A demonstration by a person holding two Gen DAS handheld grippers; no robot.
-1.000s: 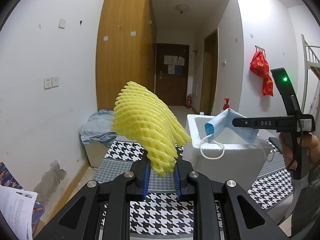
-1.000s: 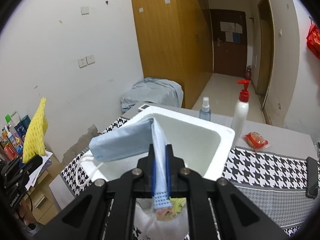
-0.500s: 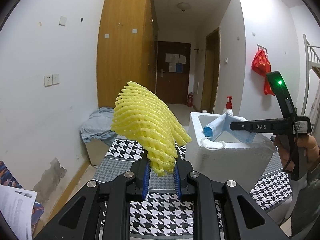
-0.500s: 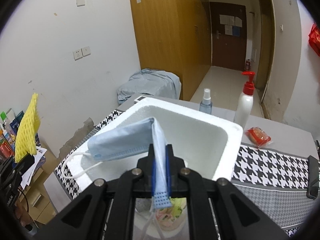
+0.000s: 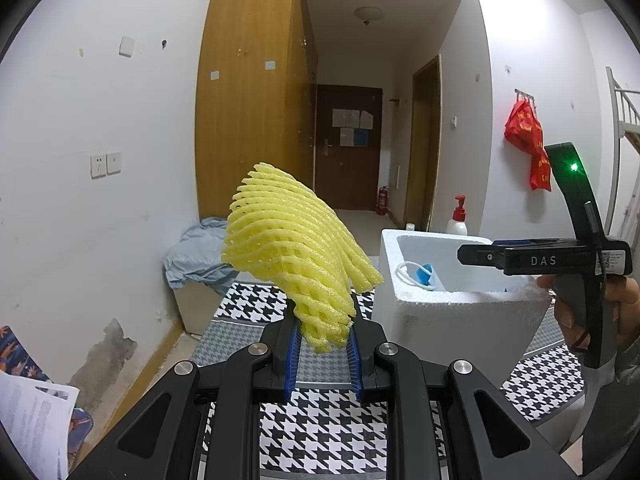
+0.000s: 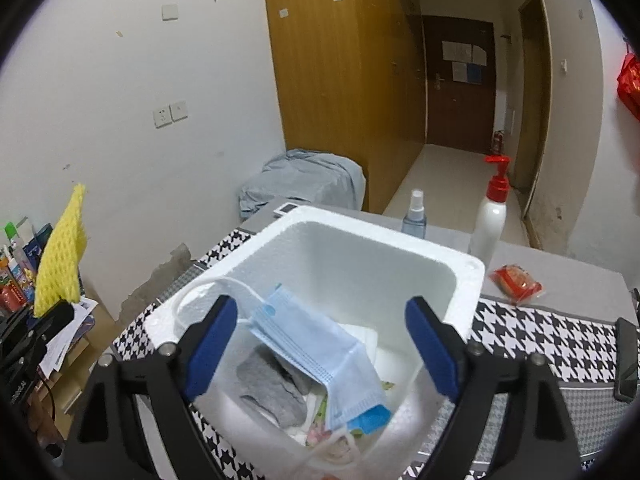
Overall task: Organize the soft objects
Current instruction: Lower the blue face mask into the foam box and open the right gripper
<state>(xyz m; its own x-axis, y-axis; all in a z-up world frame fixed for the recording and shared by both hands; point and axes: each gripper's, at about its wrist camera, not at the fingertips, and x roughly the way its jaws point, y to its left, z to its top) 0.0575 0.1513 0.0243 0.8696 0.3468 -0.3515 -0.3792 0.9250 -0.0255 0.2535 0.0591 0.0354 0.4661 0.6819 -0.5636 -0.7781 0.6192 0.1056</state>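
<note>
My left gripper point(image 5: 322, 354) is shut on a yellow foam net point(image 5: 296, 256), which stands up and fans to the right; the same net point(image 6: 60, 256) shows at the far left of the right wrist view. My right gripper point(image 6: 320, 348) hangs over the white foam box point(image 6: 470, 276), its jaws opening wide. A blue face mask point(image 6: 320, 344) is free of the pads and slides into the box, over a grey sock point(image 6: 272, 388) and other soft items. From the left wrist view the mask point(image 5: 426, 276) peeks over the box rim point(image 5: 452, 300).
A houndstooth cloth point(image 5: 332, 424) covers the table. Behind the box stand a spray bottle point(image 6: 415, 214) and a red-capped pump bottle point(image 6: 490, 220), with a red packet point(image 6: 516, 282) to the right. A dark phone point(image 6: 626, 360) lies at the far right. Papers point(image 5: 32, 420) sit at lower left.
My right gripper went from shut on the mask to wide open, and the mask dropped into the box. The left gripper and its net stayed put.
</note>
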